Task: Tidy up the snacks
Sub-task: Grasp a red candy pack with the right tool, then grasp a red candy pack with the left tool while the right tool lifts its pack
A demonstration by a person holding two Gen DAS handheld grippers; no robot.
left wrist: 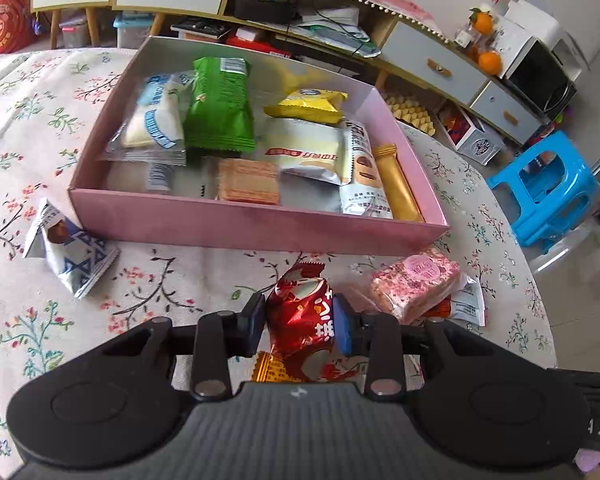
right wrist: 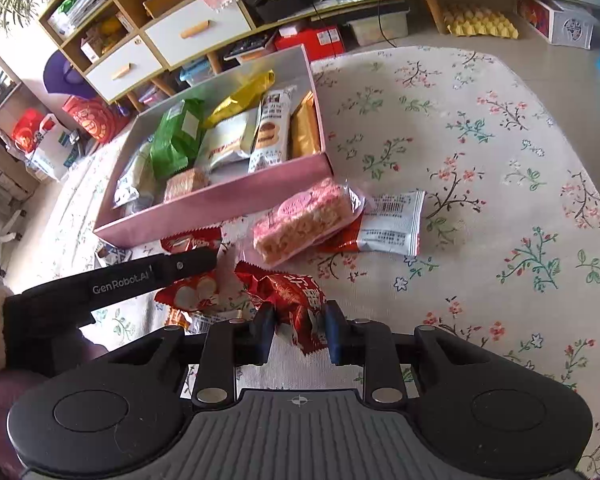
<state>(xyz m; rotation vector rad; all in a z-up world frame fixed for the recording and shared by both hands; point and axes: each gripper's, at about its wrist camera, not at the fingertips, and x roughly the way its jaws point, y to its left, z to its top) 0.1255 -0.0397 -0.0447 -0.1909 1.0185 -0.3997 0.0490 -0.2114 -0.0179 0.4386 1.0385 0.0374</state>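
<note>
Looking along the left gripper point(left wrist: 300, 322), its jaws are clenched on a red foil snack packet point(left wrist: 302, 316), which is pinched at the near edge of the flowered tablecloth point(left wrist: 40, 120). The pink box point(left wrist: 236, 222) lies beyond, toward the far edge, already holding a green packet point(left wrist: 218, 104), a yellow packet point(left wrist: 306, 106), a gold bar point(left wrist: 400, 188) and others. A pink rice-crisp bar point(left wrist: 414, 282) rests just beside the red packet, near the box's right front corner; a blue-and-white triangular packet point(left wrist: 70, 256) sits by its left front corner.

From the right wrist, the right gripper point(right wrist: 300, 334) also pinches crinkled red foil point(right wrist: 296, 304), while the left tool's black finger point(right wrist: 156, 274) reaches over the same heap. Whether both tools hold one packet or two overlapping ones is hard to make out.

If it is one packet, pulling apart could tear the wrapper or slip it from a pad. The foil is slick and crumpled, so a shallow pinch may let go on the way over the box wall. A white packet point(right wrist: 392, 222) is half hidden under the rice-crisp bar, and the red packet's lower end is cut off by the gripper body.
</note>
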